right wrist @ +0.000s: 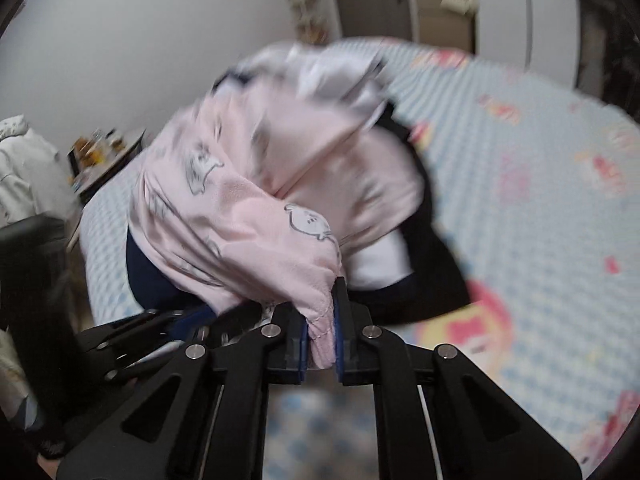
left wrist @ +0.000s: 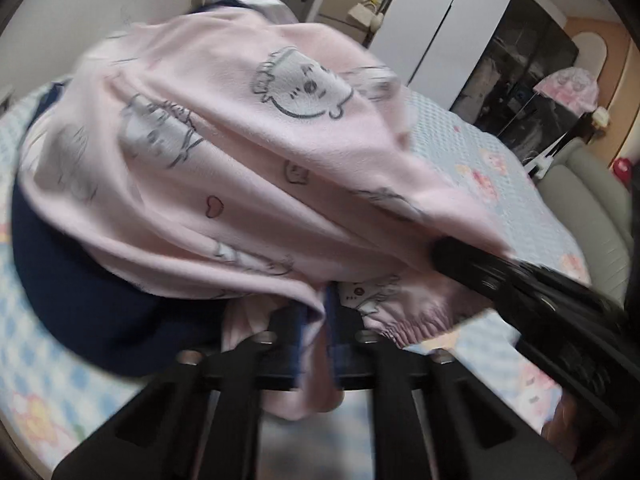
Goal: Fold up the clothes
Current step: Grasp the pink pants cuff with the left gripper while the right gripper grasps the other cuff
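Note:
A pink garment [left wrist: 240, 152] printed with cartoon faces hangs bunched above the bed. It also fills the right wrist view [right wrist: 256, 208]. My left gripper [left wrist: 320, 320] is shut on a fold of its edge near an elastic hem [left wrist: 420, 320]. My right gripper [right wrist: 320, 336] is shut on another stitched edge of the same garment. The right gripper also shows in the left wrist view [left wrist: 520, 280], reaching into the cloth from the right. A dark navy garment [left wrist: 80, 280] lies under the pink one, and it also shows in the right wrist view [right wrist: 432, 276].
The bed [right wrist: 520, 200] has a light blue checked cover with cartoon prints. White wardrobe doors [left wrist: 460, 20] and a dark glass cabinet [left wrist: 528, 80] stand behind it. A grey sofa [left wrist: 592, 208] is at the right. A cluttered side table [right wrist: 104, 156] stands at the left.

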A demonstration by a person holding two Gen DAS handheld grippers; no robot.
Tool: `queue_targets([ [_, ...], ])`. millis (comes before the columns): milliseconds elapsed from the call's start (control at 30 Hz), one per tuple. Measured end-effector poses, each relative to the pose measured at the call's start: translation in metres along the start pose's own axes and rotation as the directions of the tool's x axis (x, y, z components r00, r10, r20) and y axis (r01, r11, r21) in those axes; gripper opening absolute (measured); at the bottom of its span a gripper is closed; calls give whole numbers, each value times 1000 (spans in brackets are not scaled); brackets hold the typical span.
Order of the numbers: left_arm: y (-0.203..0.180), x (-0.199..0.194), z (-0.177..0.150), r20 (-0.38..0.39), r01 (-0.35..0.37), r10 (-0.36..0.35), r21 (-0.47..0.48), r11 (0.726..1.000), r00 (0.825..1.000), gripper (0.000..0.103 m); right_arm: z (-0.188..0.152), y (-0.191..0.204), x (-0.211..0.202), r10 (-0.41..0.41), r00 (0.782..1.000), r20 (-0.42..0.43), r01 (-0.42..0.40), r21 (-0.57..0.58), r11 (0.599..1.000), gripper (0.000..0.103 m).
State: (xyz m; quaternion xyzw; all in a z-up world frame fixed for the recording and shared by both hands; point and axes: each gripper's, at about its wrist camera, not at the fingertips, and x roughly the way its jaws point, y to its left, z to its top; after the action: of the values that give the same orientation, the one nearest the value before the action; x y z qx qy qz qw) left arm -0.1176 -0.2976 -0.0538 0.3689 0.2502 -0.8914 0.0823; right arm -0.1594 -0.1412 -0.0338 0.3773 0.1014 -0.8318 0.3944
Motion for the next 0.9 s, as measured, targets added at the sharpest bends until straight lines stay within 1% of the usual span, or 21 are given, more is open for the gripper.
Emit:
queue_targets([
  [33, -17, -2, -4, -15, 39, -38, 38, 999, 999, 7, -1, -7, -17, -13, 1000, 28, 13, 3, 1000, 8],
  [100, -50, -6, -13, -48, 117, -112, 111, 987, 993, 7, -10, -19, -57, -35, 997, 72, 34, 21, 999, 8],
  [167, -83, -11, -21, -86, 196, -183, 180, 964, 979, 7, -23, -34, -96, -68, 992, 104, 62, 63, 996, 8],
  [233, -116, -15, -29, -129, 275, -249, 246, 930, 960, 7, -38, -50, -136, -107, 986, 128, 92, 118, 989, 8],
  [300, -149, -19, -38, -177, 352, -311, 306, 885, 934, 7, -56, -67, -177, -153, 977, 148, 126, 174, 977, 8],
  [333, -164, -22, -44, -203, 383, -332, 328, 864, 921, 7, -72, -76, -200, -197, 968, 153, 164, 202, 965, 8],
  [367, -177, -25, -51, -230, 408, -346, 345, 845, 910, 7, -87, -83, -221, -238, 959, 153, 200, 230, 952, 8],
  [433, -212, -19, -70, -300, 459, -363, 373, 806, 882, 7, -110, -94, -257, -283, 948, 147, 232, 292, 928, 8],
  [467, -230, -13, -79, -340, 488, -373, 370, 791, 863, 7, -122, -100, -273, -300, 943, 144, 241, 326, 914, 8],
  [533, -262, -16, -110, -400, 548, -403, 370, 751, 823, 8, -145, -114, -294, -304, 942, 142, 225, 405, 886, 8],
  [600, -289, -25, -134, -430, 592, -429, 394, 703, 795, 18, -166, -123, -311, -305, 941, 145, 215, 441, 871, 8],
  [667, -305, -34, -153, -460, 633, -449, 420, 651, 766, 49, -185, -126, -325, -331, 934, 133, 242, 446, 862, 8],
  [700, -316, -32, -159, -473, 640, -443, 444, 627, 762, 54, -194, -128, -332, -343, 931, 128, 254, 449, 856, 8],
  [767, -340, -39, -185, -473, 635, -429, 497, 591, 769, 64, -210, -136, -342, -351, 928, 128, 252, 477, 842, 8],
  [800, -350, -40, -193, -470, 633, -427, 517, 576, 773, 66, -218, -143, -347, -338, 931, 138, 230, 499, 835, 8],
  [833, -352, -45, -200, -465, 631, -428, 527, 570, 775, 67, -225, -149, -352, -326, 934, 148, 207, 520, 829, 8],
  [867, -350, -49, -206, -459, 629, -431, 527, 572, 777, 67, -230, -152, -354, -314, 936, 156, 189, 532, 825, 8],
  [900, -351, -48, -207, -455, 625, -431, 522, 580, 780, 65, -234, -154, -355, -312, 937, 157, 184, 536, 824, 8],
])
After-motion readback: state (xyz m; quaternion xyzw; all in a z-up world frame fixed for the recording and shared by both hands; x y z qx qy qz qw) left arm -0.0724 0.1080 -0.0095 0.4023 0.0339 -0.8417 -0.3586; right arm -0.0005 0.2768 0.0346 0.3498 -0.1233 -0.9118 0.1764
